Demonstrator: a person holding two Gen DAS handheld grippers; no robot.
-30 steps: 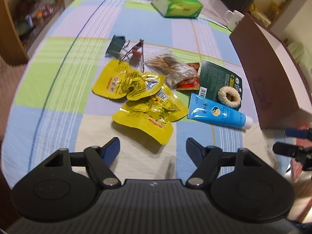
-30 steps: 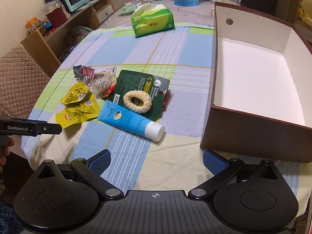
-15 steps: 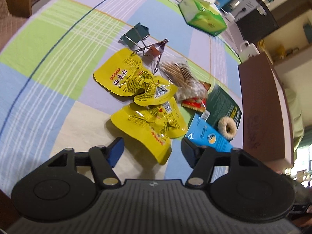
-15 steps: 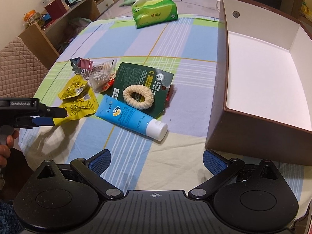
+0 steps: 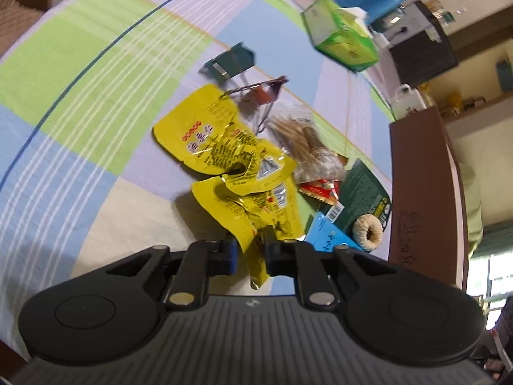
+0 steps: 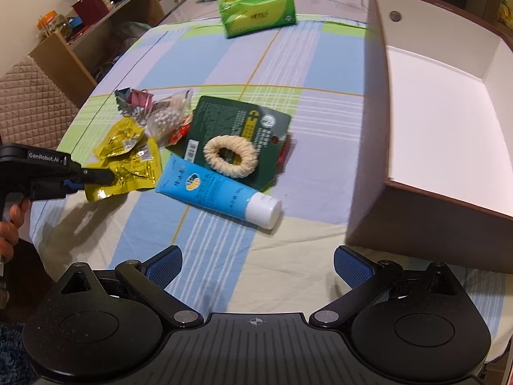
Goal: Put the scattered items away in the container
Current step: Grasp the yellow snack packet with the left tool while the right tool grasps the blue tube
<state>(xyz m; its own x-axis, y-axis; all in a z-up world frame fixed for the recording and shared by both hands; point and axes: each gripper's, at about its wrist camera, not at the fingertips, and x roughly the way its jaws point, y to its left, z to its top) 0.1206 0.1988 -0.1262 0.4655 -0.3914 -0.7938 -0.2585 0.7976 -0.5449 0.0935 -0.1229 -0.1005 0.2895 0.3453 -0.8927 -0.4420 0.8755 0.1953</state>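
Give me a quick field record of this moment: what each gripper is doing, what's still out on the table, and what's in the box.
left gripper: closed on the near yellow snack packet
right gripper: open, holding nothing
still on cloth: blue tube, woven ring on green card, binder clips
box: no items visible inside

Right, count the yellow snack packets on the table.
2. The near yellow packet sits between the left gripper fingers; the far yellow packet lies just beyond, overlapping it. More could be hidden underneath.
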